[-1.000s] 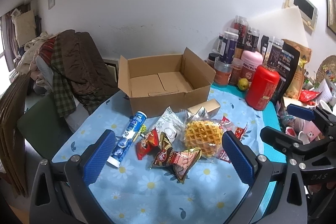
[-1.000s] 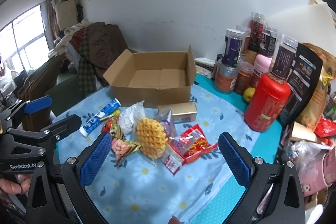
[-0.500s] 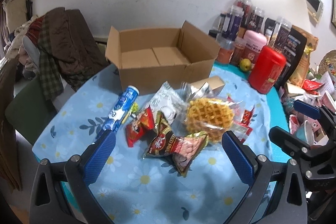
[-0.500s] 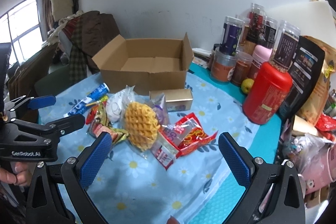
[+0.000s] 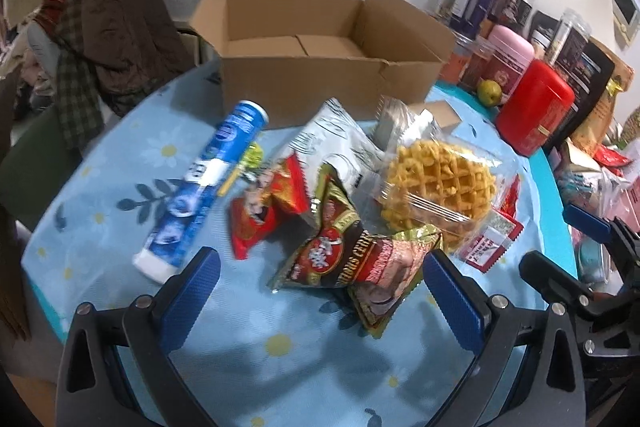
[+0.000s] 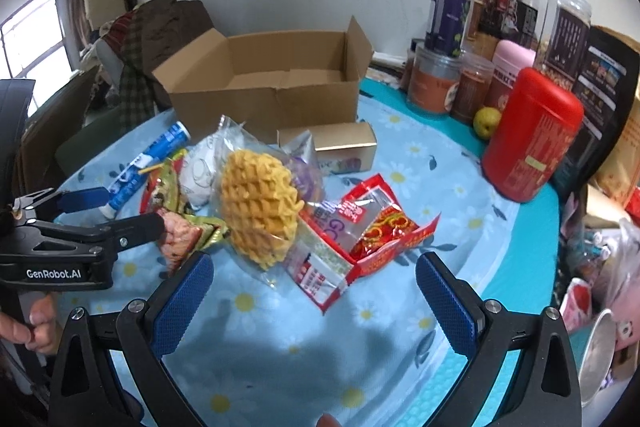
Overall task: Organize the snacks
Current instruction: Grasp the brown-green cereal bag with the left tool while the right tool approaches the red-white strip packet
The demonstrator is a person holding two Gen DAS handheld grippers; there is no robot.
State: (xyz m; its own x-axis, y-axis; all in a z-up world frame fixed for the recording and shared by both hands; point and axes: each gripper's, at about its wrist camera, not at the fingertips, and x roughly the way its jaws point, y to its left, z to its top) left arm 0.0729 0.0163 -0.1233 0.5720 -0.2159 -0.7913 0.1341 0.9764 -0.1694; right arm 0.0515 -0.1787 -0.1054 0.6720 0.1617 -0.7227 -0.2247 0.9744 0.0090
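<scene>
A pile of snacks lies on the blue daisy tablecloth before an open, empty cardboard box (image 5: 312, 67) (image 6: 272, 83). It holds a wrapped waffle (image 5: 438, 183) (image 6: 260, 207), a brown-green cereal packet (image 5: 352, 259), a red packet (image 5: 260, 219), a white bag (image 5: 336, 143), a blue tube (image 5: 208, 187) (image 6: 148, 163), red sachets (image 6: 372, 227) and a small gold box (image 6: 336, 143). My left gripper (image 5: 320, 291) is open and empty, just short of the cereal packet. My right gripper (image 6: 316, 295) is open and empty, near the sachets.
Jars, a pink tin (image 6: 512, 67), a red canister (image 5: 536, 111) (image 6: 532, 135), dark bags and a green fruit (image 6: 486, 123) crowd the right side. A chair draped with brown clothes (image 5: 112, 27) stands at the left. Cups and clutter (image 6: 600, 307) sit at the right table edge.
Both grippers have moved forward and down toward the snack pile, which now looks larger. Both stay open. Nothing on the table has moved.
</scene>
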